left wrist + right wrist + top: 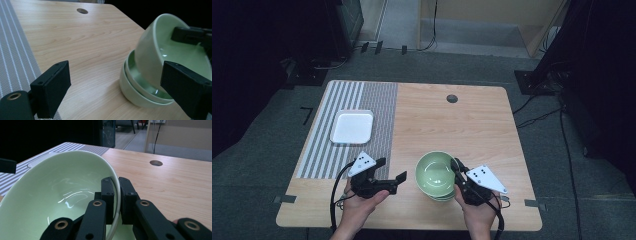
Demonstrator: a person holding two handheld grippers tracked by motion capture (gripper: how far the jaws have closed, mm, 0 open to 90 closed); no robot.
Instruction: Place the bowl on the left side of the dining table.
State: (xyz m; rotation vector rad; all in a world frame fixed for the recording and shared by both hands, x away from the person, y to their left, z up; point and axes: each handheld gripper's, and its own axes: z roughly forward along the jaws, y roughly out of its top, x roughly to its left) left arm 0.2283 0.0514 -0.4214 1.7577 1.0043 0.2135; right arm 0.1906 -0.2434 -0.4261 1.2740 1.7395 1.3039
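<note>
Three green bowls sit on the table [472, 120], two nested flat and a top bowl [435, 170] tilted up out of them. The table is the largest thing here; its far left part, well away from both pairs of jaws, carries a striped mat [347, 100] with a white tray [352, 127] on it.

The stack of bowls [140, 92] lies just beside the left gripper [391, 175], off its right jaw. The top bowl leans because the right gripper [116, 195] pinches its rim: one jaw is inside the bowl, the other outside, and the two are nearly closed with only the thin wall between them. I judge that this grip is meant to peel the top bowl away from the two under it, and the tilt breaks the nesting.

The left gripper holds nothing. Its jaws stand wide apart and point toward the stack, perhaps ready to steady the lower bowls, though this is only my guess.

Some things are hard to read. The lower bowls are mostly covered by the tilted one in the high view, and whether the top bowl touches them at its low edge I cannot tell. The room behind the table is dark.
</note>
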